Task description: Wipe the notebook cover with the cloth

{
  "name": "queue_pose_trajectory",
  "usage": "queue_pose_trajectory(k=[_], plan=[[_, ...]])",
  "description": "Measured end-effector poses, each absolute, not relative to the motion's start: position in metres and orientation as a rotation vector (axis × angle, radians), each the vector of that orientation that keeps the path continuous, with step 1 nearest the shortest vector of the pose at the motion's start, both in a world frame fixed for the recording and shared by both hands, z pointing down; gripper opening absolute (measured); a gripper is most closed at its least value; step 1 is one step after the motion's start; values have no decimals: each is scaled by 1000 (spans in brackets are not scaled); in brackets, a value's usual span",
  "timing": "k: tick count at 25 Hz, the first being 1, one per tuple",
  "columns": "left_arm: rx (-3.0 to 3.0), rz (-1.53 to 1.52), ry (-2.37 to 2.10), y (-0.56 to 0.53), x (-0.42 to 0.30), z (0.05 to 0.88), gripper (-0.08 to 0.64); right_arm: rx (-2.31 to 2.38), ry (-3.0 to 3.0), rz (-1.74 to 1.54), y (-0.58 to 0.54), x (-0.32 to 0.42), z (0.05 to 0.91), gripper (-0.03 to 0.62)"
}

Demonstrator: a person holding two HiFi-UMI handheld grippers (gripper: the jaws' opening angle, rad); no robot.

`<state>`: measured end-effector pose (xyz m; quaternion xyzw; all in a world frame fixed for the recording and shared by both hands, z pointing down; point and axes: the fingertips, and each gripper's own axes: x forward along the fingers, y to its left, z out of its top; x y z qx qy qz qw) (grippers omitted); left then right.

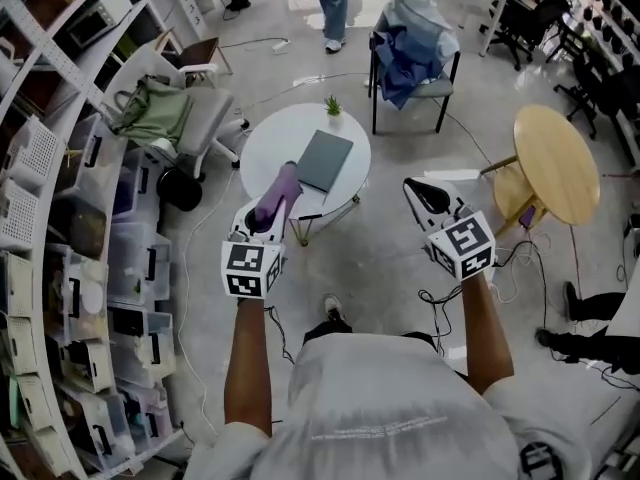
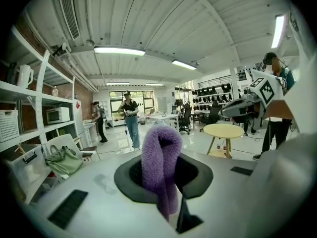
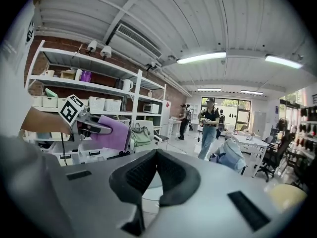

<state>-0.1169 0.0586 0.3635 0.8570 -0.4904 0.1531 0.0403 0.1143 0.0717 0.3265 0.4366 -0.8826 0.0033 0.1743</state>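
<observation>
A grey-green notebook (image 1: 325, 160) lies flat on a small round white table (image 1: 272, 148), ahead of both grippers and below them. My left gripper (image 1: 268, 216) is held in the air short of the table's near edge, shut on a fuzzy purple cloth (image 1: 281, 190). In the left gripper view the cloth (image 2: 159, 155) stands folded between the jaws. My right gripper (image 1: 424, 196) hovers over the floor to the right of the table, its jaws closed together with nothing in them. In the right gripper view, the right gripper (image 3: 156, 153) faces the left gripper (image 3: 93, 127) and the cloth (image 3: 112, 133).
A tiny potted plant (image 1: 332, 105) stands at the table's far edge. Around it are an office chair with a green bag (image 1: 160, 110), a black chair with blue clothes (image 1: 412, 53), a round wooden table (image 1: 556, 163), shelves of bins (image 1: 70, 268), floor cables and standing people.
</observation>
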Motion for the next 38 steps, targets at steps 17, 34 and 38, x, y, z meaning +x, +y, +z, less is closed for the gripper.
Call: queue_pose_trajectory(k=[17, 34, 38], plan=[[2613, 525, -1294, -11, -174, 411, 57, 1279, -2333, 125, 24, 52, 370, 2], [2532, 581, -1214, -58, -157, 456, 57, 1275, -2256, 258, -15, 87, 413, 2], [2521, 591, -1203, -76, -145, 464, 57, 1263, -2251, 277, -31, 96, 423, 2]])
